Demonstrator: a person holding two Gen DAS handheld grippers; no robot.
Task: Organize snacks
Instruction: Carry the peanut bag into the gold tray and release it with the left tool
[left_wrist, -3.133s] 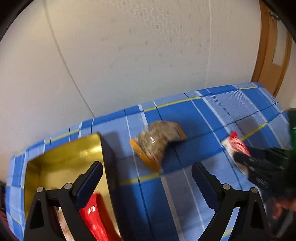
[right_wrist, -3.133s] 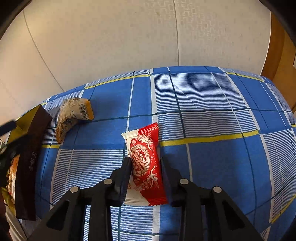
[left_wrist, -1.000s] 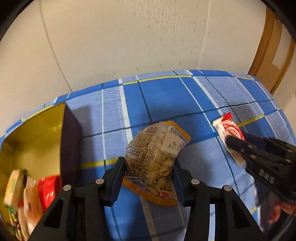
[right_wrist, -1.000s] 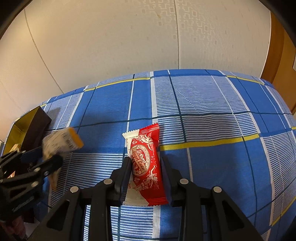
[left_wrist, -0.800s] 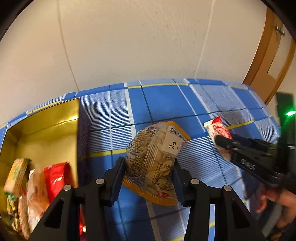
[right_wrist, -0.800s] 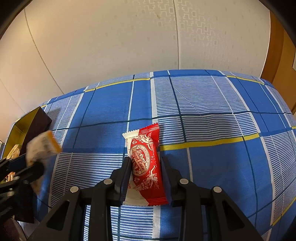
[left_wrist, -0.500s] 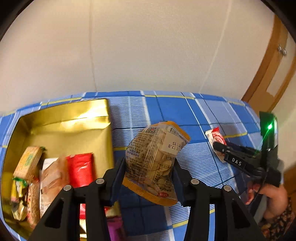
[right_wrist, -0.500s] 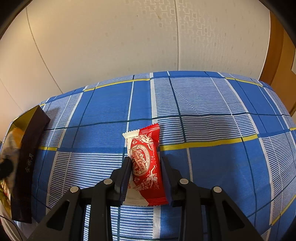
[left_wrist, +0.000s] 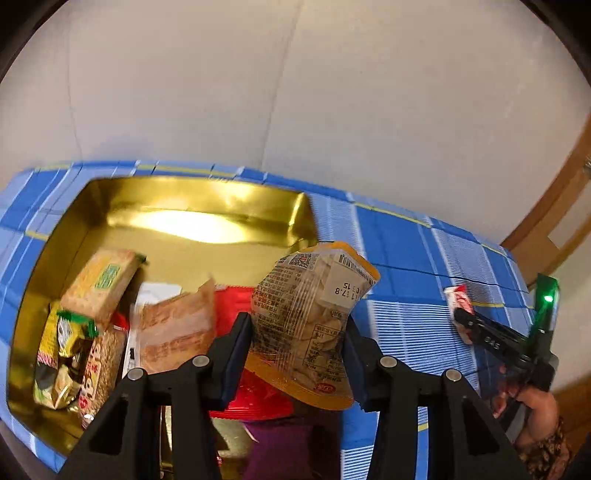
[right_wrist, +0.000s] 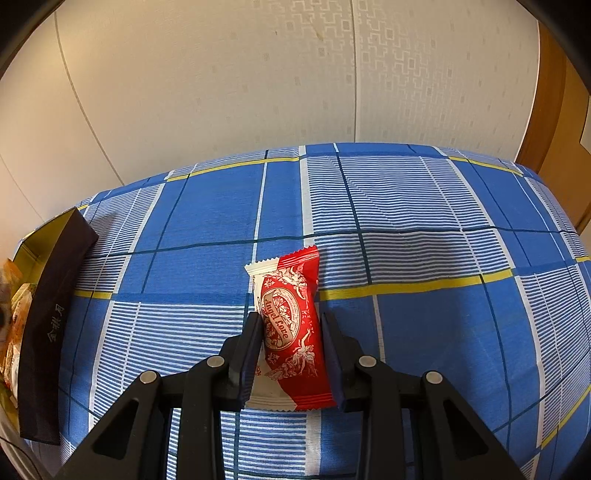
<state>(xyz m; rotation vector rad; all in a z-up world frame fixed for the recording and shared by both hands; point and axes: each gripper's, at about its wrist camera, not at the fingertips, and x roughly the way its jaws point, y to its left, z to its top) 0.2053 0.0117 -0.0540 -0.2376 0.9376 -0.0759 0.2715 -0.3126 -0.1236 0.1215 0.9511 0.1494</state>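
Now my left gripper (left_wrist: 297, 349) clamps the clear chip packet (left_wrist: 314, 317) above the gold tin (left_wrist: 207, 206) at frame centre, while my right gripper (right_wrist: 291, 341) pinches the red-and-white candy wrapper (right_wrist: 290, 325) on the blue plaid cloth (right_wrist: 424, 229).

Your table with the blue checked cloth (right_wrist: 424, 206), a gold box (left_wrist: 192, 206) resting on it (snacks inside), a red candy pack (right_wrist: 291, 325) lying flat on it

The cloth (right_wrist: 424, 206) ahead is blue plaid with white stripes and yellow lines. The wrapper (right_wrist: 291, 325) between the black fingers is red and white. The box (left_wrist: 207, 218) is gold inside, dark outside. The clear bag (left_wrist: 314, 317) has orange edges.
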